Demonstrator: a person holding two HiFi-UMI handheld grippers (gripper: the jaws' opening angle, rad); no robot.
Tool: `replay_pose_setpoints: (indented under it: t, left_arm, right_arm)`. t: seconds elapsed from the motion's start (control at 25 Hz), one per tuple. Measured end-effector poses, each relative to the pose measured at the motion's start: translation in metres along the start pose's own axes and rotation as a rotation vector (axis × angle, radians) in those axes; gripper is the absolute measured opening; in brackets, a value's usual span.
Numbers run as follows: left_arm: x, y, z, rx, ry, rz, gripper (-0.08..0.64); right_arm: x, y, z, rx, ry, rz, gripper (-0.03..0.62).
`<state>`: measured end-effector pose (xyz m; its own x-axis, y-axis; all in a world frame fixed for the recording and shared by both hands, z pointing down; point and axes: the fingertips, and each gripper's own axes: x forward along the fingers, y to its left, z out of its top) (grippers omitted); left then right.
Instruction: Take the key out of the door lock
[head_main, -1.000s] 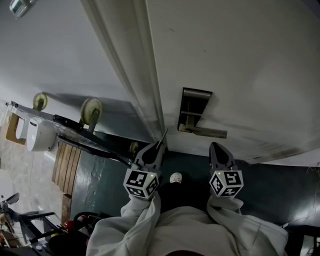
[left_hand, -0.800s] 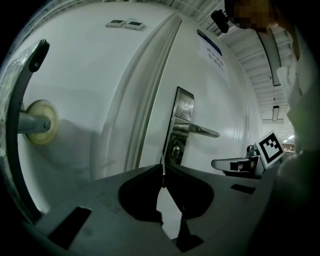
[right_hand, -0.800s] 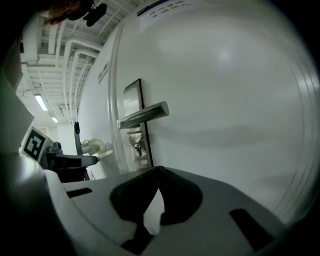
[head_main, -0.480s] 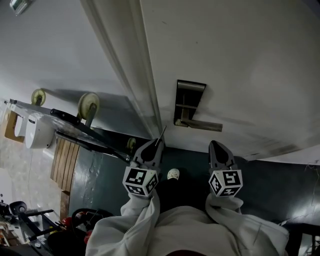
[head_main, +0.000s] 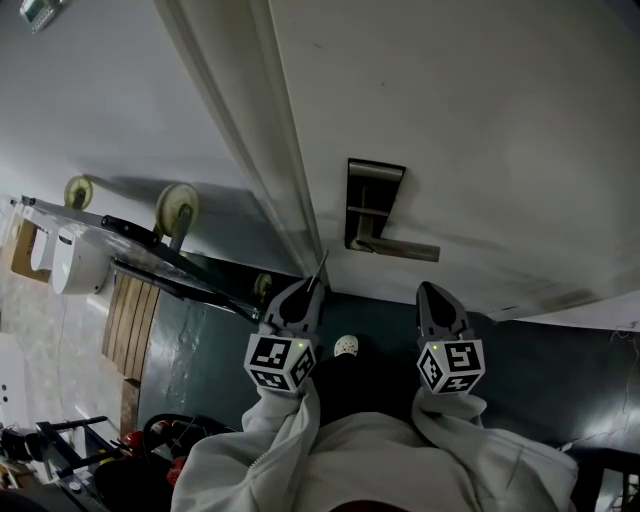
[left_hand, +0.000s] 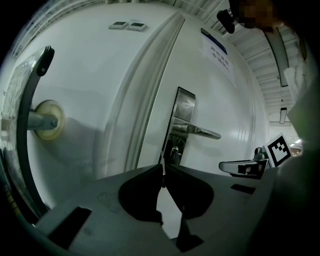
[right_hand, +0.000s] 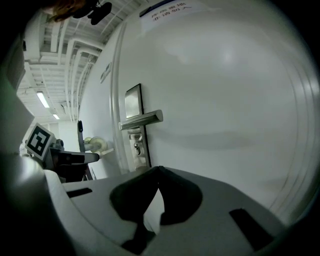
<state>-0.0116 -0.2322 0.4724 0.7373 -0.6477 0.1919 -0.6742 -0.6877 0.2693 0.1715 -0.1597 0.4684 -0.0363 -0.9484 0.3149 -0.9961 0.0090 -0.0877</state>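
Key out of the lock, below the door handle.
Head view: pinched in left gripper, lower left of handle; right gripper under handle's tip. Left gripper view: clamped on key, lock beneath handle. Right gripper view: clenched, empty.

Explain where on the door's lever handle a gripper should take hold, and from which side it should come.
Grip the lever handle on its straight bar near the free end, one jaw above, one below. It lies level and stands off the door, so come straight at the door face. The right gripper, shut and empty, would probably suit; it must open first.
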Motion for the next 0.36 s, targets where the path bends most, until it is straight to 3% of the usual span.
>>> replay_pose_setpoints:
  t: [0.36]
  left_arm:
    - [0.0027,0.0012,0.0031,0.002,0.0,-0.004,0.028]
  right_arm:
    - [0.0031,0.0006,0.0019,-0.004,-0.001,0.001,0.051]
